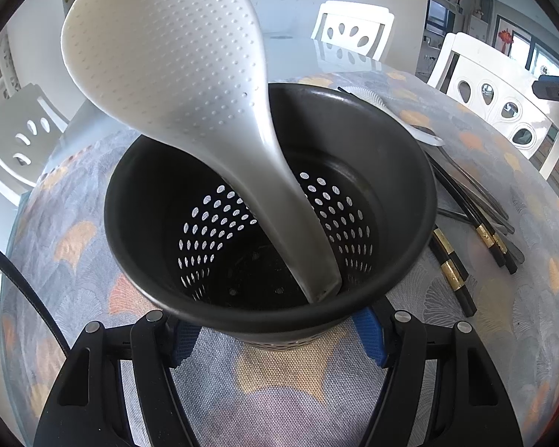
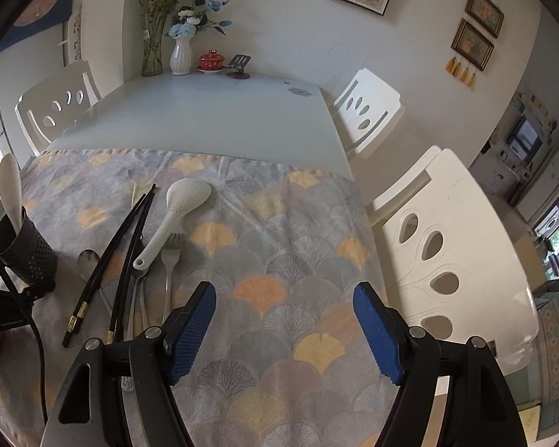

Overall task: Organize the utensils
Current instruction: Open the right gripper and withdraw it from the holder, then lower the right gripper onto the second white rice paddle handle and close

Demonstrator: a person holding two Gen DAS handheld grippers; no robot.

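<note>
Black holder (image 1: 354, 156) clamped by left gripper (image 1: 279, 339) | right gripper (image 2: 285, 331) spread wide, holding nothing

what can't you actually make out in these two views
- Left wrist: whether the left gripper actually touches the black holder; the holder's rim hides the blue pads.
- Left wrist: the chopsticks and the second rice paddle are partly hidden behind the holder.
- Right wrist: how many spoons and forks there are; they overlap and run behind the right gripper.
</note>
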